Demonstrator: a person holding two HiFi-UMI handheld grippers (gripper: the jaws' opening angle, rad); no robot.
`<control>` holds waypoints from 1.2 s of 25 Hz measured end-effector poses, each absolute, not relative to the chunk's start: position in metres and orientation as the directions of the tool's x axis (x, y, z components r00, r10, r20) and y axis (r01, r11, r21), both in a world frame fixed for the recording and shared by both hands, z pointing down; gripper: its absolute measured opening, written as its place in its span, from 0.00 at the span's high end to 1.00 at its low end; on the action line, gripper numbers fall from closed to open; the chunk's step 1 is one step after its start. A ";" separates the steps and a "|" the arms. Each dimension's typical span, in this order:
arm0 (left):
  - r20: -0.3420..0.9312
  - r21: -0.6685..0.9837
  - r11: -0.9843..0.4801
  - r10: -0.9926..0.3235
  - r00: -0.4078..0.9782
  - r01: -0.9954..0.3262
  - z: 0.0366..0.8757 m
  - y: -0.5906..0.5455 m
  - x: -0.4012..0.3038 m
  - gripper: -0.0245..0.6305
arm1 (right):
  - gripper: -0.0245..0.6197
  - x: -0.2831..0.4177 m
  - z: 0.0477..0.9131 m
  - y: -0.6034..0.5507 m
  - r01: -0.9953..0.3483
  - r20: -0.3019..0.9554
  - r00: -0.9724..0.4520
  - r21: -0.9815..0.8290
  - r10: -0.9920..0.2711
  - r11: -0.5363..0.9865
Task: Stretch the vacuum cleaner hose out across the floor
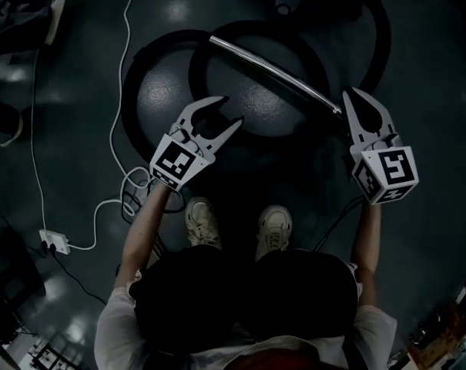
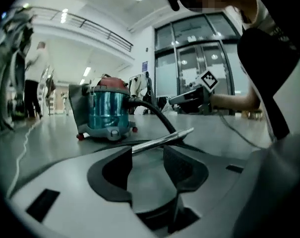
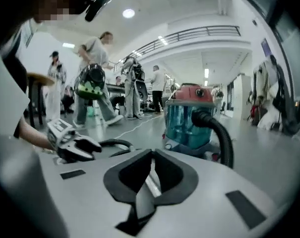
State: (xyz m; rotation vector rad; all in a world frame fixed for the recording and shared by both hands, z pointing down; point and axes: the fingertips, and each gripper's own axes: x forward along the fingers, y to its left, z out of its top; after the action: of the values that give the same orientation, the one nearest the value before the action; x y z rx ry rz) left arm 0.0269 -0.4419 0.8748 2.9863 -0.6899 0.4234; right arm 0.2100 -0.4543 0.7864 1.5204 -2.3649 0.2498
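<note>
Hose (image 1: 131,83), black and ribbed, lay in overlapping loops on the dark floor (image 1: 433,168) ahead of the person's shoes (image 1: 202,220), not pulled straight. At far left a white plug (image 1: 54,242) sat on the floor at the end of a thin white cable.

Next came the left gripper (image 1: 231,109), held above the nearer loops. Its fingers stood moderately apart and nothing was between them. In the left gripper view (image 2: 147,157) the metal tube (image 2: 162,139) crossed beyond the tips without touching them.

That tube (image 1: 271,69) ran as a bright, slightly curved bar from above the middle loop down to the right, clear of the floor at its right end. There the right gripper (image 1: 348,95) had it. In the right gripper view (image 3: 152,155) the two fingers were pressed together on the silver tube (image 3: 150,182), which ran up through the gap.

Vacuum cleaner (image 3: 189,120), teal with a red top, stood on the floor beyond, the hose leaving its front in an arch. People stood and walked in the hall behind it.
</note>
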 end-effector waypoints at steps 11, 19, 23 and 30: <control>0.696 -0.637 -0.678 -0.298 0.653 0.368 0.957 -0.547 0.093 0.46 | 0.94 0.179 0.862 -0.421 -0.927 0.456 -0.351 -0.046 -0.818 0.373; 0.766 -0.634 -0.617 -0.414 0.492 0.466 1.005 -0.592 0.103 0.74 | 0.94 0.199 0.872 -0.416 -0.948 0.467 -0.304 -0.063 -0.830 0.312; 0.701 -0.704 -0.586 -0.487 0.520 0.401 0.977 -0.605 0.084 0.74 | 0.94 0.204 0.868 -0.411 -0.951 0.474 -0.292 -0.049 -0.831 0.307; 0.582 -0.801 -0.584 -0.708 0.399 0.133 0.889 -0.678 -0.028 0.74 | 0.94 0.194 0.859 -0.405 -0.943 0.440 -0.323 -0.073 -0.838 0.325</control>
State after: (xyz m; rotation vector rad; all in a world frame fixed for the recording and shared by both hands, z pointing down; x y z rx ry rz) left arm -0.0279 -0.6782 0.8885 3.1880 -0.8646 2.2372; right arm 0.1944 -0.4046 0.8589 1.5916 -2.2739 0.4576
